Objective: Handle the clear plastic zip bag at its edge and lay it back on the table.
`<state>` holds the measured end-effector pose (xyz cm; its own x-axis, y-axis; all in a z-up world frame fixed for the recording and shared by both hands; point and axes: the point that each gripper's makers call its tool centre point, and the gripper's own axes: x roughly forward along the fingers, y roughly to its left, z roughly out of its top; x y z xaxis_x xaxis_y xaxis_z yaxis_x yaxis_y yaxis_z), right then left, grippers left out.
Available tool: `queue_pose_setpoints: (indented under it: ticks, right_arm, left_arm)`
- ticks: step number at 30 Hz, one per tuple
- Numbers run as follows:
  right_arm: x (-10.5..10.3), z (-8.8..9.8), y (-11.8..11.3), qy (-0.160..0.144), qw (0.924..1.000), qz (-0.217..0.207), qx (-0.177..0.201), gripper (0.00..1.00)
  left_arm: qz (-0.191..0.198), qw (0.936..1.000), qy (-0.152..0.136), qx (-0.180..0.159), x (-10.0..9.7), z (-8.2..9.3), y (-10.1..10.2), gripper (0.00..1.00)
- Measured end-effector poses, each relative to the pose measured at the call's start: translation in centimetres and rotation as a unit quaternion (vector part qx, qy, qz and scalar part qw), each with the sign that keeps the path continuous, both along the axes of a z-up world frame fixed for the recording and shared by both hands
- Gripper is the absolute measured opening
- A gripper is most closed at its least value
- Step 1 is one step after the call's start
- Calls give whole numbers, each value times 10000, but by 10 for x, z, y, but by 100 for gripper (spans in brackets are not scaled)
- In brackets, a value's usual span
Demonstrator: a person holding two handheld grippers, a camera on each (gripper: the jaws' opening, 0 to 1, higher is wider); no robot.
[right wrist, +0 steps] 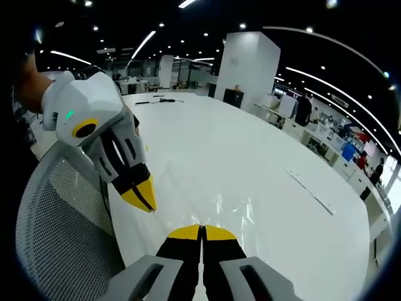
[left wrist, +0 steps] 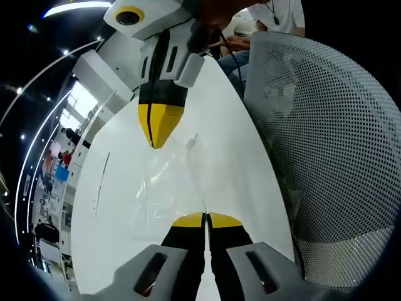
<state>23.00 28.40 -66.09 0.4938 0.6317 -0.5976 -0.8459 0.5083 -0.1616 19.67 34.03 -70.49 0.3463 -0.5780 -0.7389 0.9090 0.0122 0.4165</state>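
Note:
The clear plastic zip bag (left wrist: pixel 170 183) lies crumpled over the white table (left wrist: pixel 119 188), stretched between the two grippers. My left gripper (left wrist: pixel 205 219) is shut, its yellow tips pinching the bag's near edge. In the left gripper view the right gripper (left wrist: pixel 156 133) comes down from the top, jaws together, with its tip at the bag's far edge. In the right gripper view my right gripper (right wrist: pixel 202 231) is shut at the bag (right wrist: pixel 235 208), whose glossy folds spread just ahead of the tips. The left gripper (right wrist: pixel 141 195) reaches in from the left with its jaws together.
A grey mesh chair back (left wrist: pixel 332 138) stands close against the table edge, also seen in the right gripper view as the chair (right wrist: pixel 59 219). A person (left wrist: pixel 276 15) sits beyond the table's end. A thin strip (right wrist: pixel 311 187) and dark cables (right wrist: pixel 156 99) lie farther out on the table (right wrist: pixel 250 150).

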Motion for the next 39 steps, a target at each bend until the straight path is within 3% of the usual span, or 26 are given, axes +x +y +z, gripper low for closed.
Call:
queue_pose_setpoints:
  ticks: [11, 20, 31, 39]
  right_arm:
    - [1, 1, -3, -106, 9999, 33, -113, 0]
    - [-4, -11, 2, -65, 9991, 174, -384, 0]
    - [-3, -25, 10, -182, 9958, 473, -759, 0]
    - [-1, -33, 15, -424, 9911, 837, -942, 0]
  left_arm:
    - [37, 10000, -3, -33, 0, 0, -2, 0]
    - [7, 9996, -136, -248, 9, 15, -12, 0]
    - [269, 9946, 215, -979, 12, 40, -20, 6]
    - [910, 9784, 535, -1779, 16, 61, -7, 12]
